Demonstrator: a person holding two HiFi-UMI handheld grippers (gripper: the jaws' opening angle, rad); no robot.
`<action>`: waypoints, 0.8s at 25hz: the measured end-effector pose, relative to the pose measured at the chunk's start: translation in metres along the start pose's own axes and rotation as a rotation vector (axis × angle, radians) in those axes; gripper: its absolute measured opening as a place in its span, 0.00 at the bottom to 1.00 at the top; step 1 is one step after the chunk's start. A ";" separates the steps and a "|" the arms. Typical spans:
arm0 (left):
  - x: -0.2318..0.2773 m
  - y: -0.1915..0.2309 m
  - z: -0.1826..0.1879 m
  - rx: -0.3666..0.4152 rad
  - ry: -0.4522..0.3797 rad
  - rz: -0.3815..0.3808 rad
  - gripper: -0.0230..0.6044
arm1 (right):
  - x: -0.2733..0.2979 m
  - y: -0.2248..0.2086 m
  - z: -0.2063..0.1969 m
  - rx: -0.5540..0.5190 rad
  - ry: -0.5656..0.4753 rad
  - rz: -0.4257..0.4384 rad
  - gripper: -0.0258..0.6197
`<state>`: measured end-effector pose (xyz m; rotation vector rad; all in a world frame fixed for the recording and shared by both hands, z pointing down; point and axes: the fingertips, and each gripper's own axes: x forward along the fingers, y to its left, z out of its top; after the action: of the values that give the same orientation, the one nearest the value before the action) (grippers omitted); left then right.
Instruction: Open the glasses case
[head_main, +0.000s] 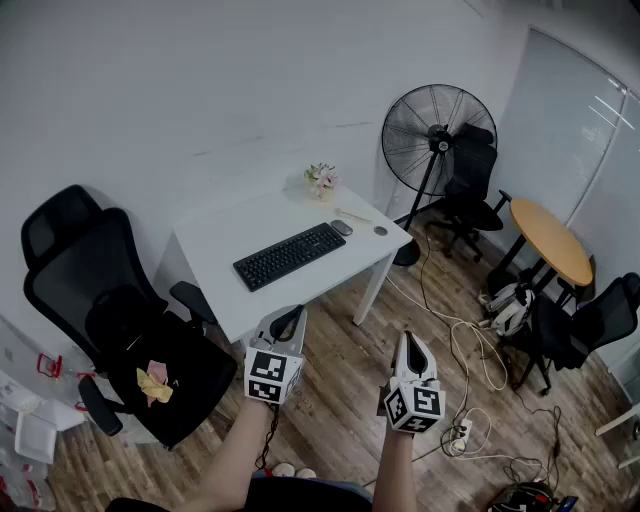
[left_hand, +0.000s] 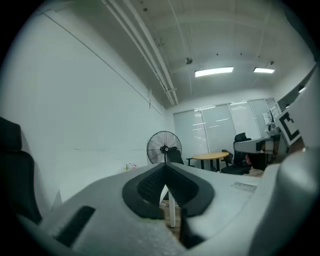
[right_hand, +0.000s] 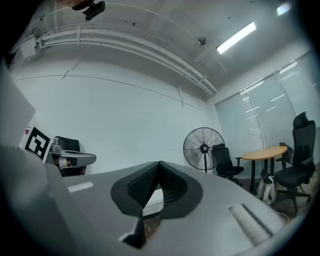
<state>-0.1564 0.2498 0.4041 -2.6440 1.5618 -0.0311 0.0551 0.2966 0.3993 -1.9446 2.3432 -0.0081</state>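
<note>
I cannot pick out a glasses case for certain. On the white desk (head_main: 215, 250), beside a grey oval mouse-like thing (head_main: 342, 227), lies a small pale long object (head_main: 353, 214) that is too small to identify. My left gripper (head_main: 297, 313) and right gripper (head_main: 410, 338) hover level above the wooden floor, in front of the desk and apart from it. Both are shut with nothing between their tips. In the left gripper view the left gripper (left_hand: 165, 165) has its dark pads meeting at a point, and the right gripper (right_hand: 159, 163) looks the same in the right gripper view.
A black keyboard (head_main: 289, 255), a small dark round thing (head_main: 380, 231) and a flower pot (head_main: 321, 180) sit on the desk. A black office chair (head_main: 120, 320) stands left, a standing fan (head_main: 432, 135) behind the desk. Cables (head_main: 470, 350), a round wooden table (head_main: 550, 240) and more chairs are at the right.
</note>
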 end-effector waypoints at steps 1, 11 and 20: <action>-0.001 -0.001 0.000 0.000 0.000 -0.001 0.05 | -0.001 0.000 0.000 0.000 0.000 -0.001 0.06; -0.001 -0.004 -0.004 -0.001 0.012 -0.009 0.05 | -0.003 -0.001 0.000 0.010 0.002 -0.002 0.06; -0.001 -0.014 -0.012 0.004 0.033 -0.017 0.05 | -0.007 -0.003 -0.003 0.006 0.001 0.004 0.06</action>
<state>-0.1452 0.2564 0.4171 -2.6679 1.5469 -0.0792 0.0586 0.3025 0.4033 -1.9380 2.3452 -0.0162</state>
